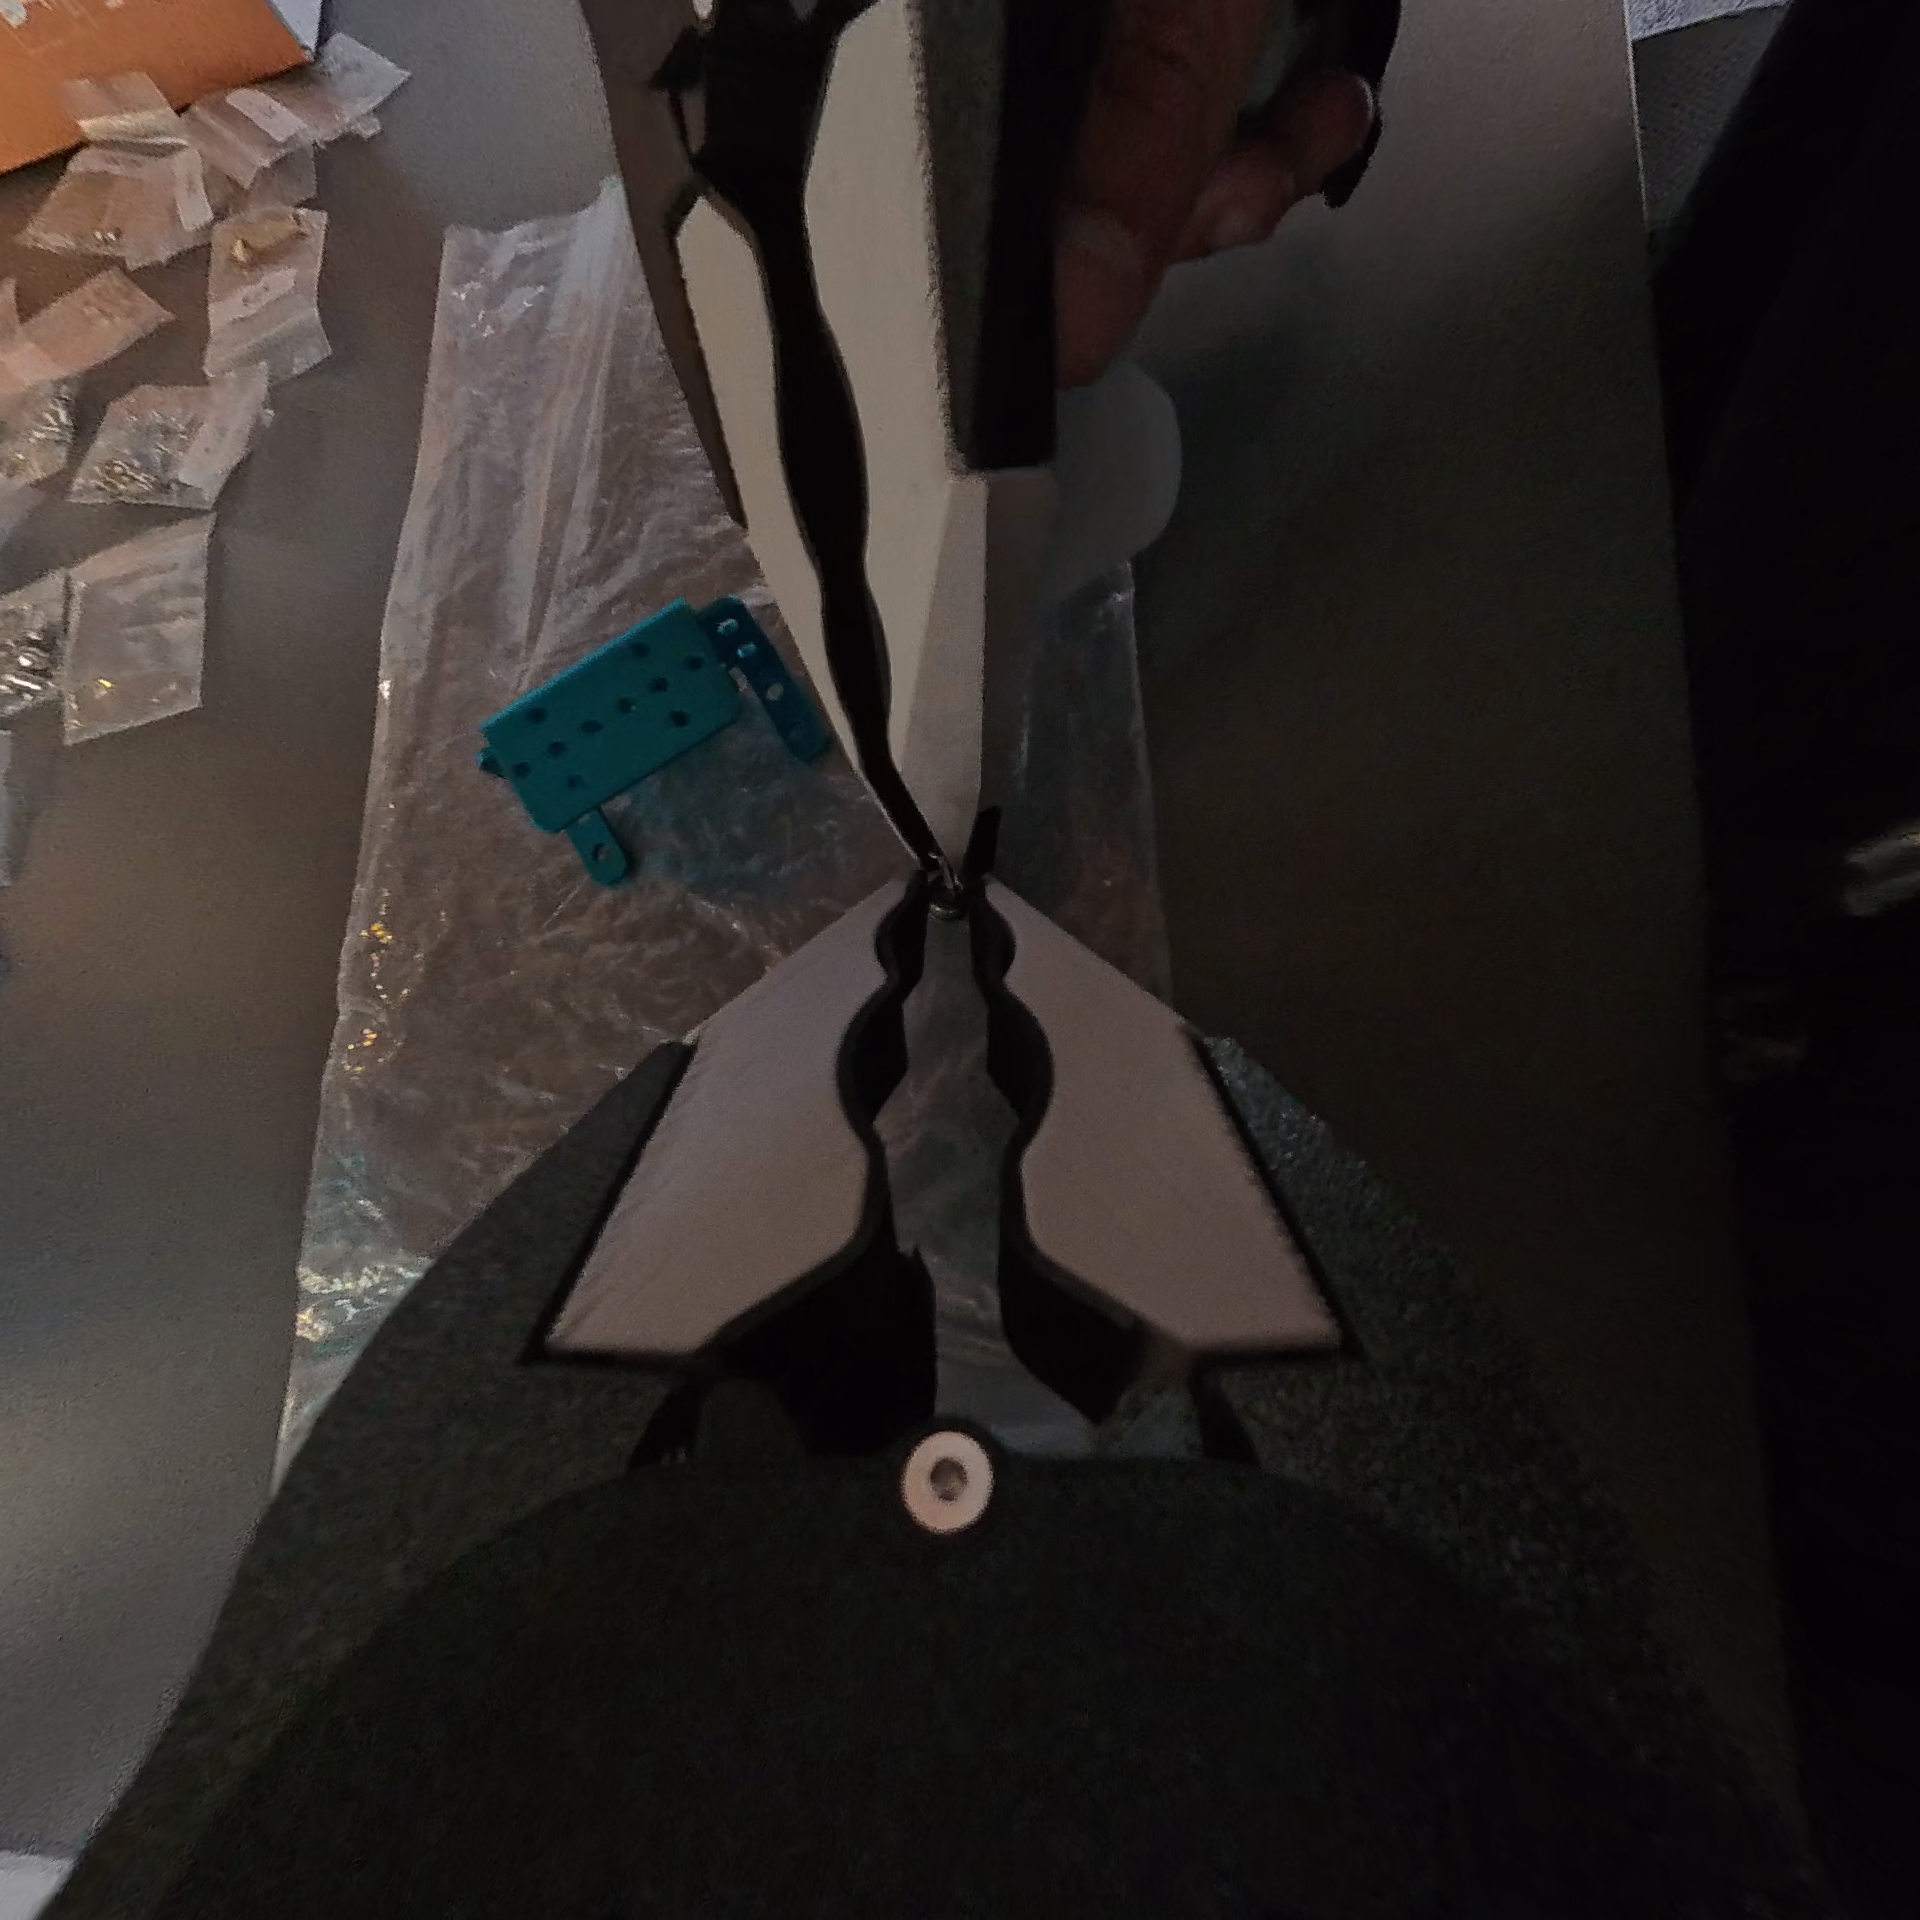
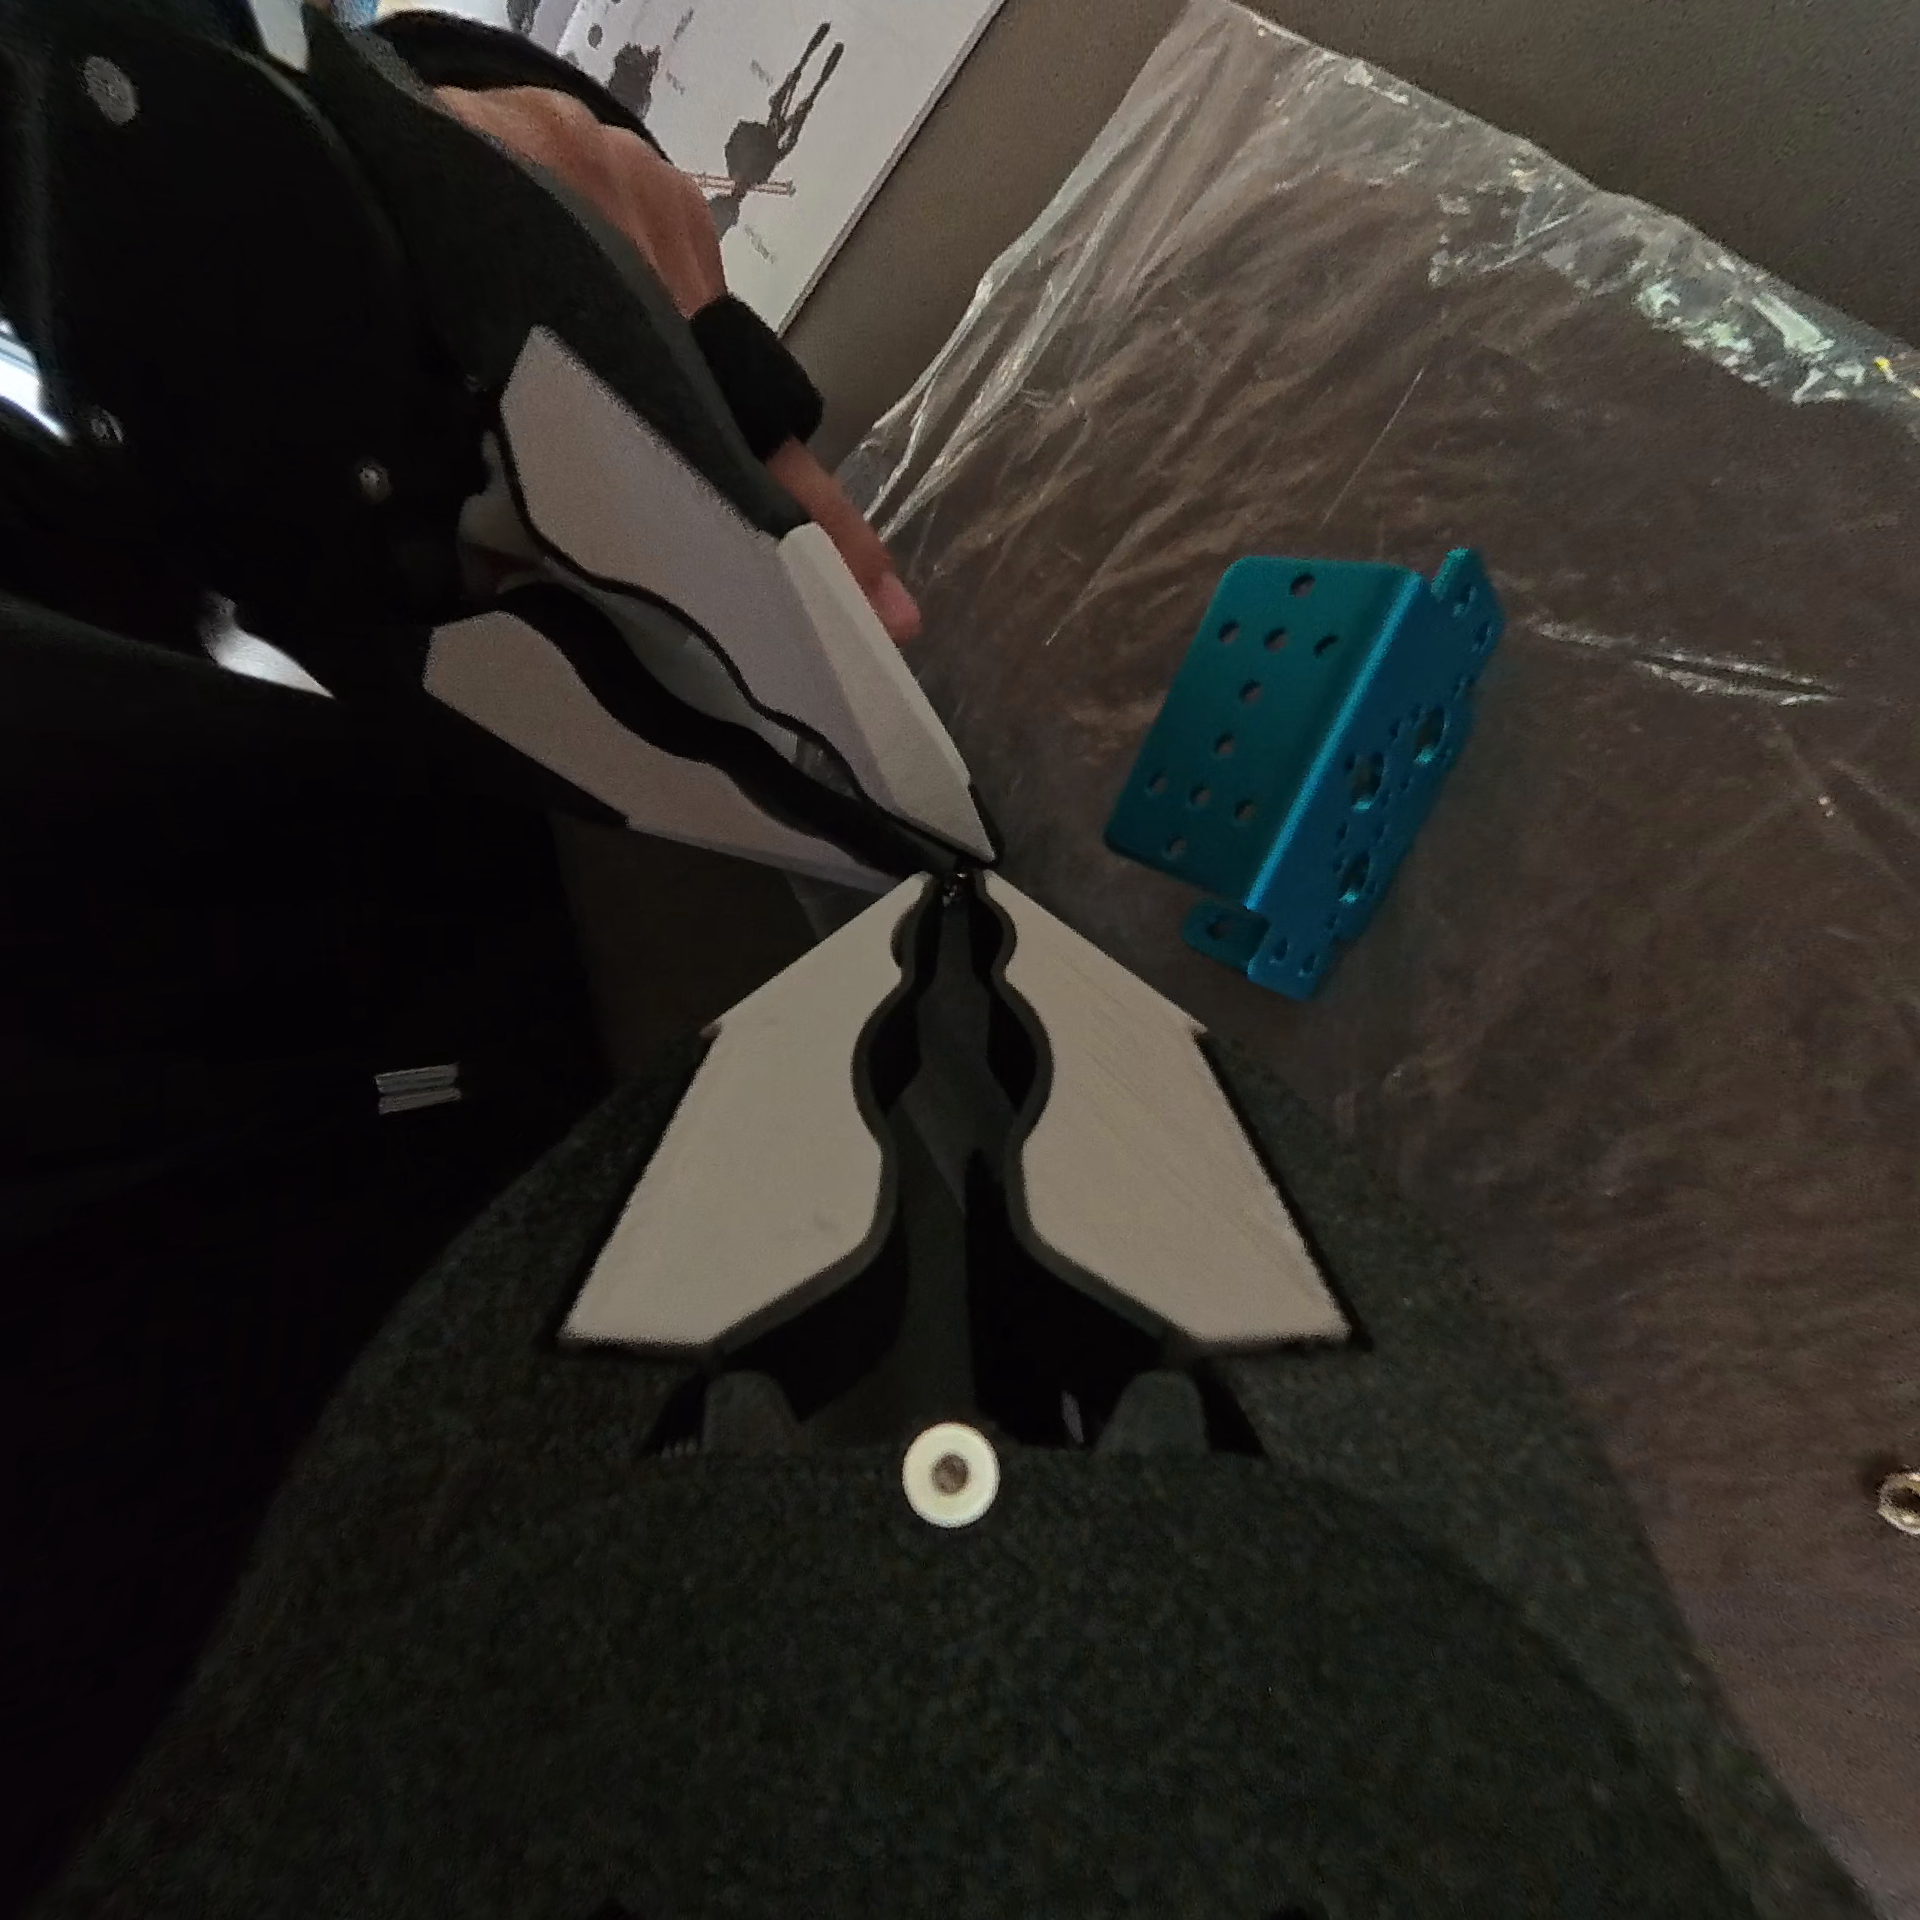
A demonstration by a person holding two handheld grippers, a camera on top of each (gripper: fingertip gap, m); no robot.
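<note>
Left gripper (image 1: 951,891) and right gripper (image 2: 954,881) tips meet, both pinching a tiny metal fastener (image 1: 948,906); perforated blue bracket (image 2: 1314,774) beside them on crinkled plastic sheet (image 2: 1351,416).

a blue perforated metal bracket (image 1: 623,722) is lying on a clear plastic sheet (image 1: 488,935) spread over the grey table (image 1: 156,1039). small clear bags of hardware (image 1: 135,457) are sitting scattered at far left, well apart from the bracket, beside an orange box (image 1: 114,62). a printed white sheet (image 2: 831,135) is lying just beyond the plastic. a small brass nut (image 2: 1899,1501) is resting at the right edge.
</note>
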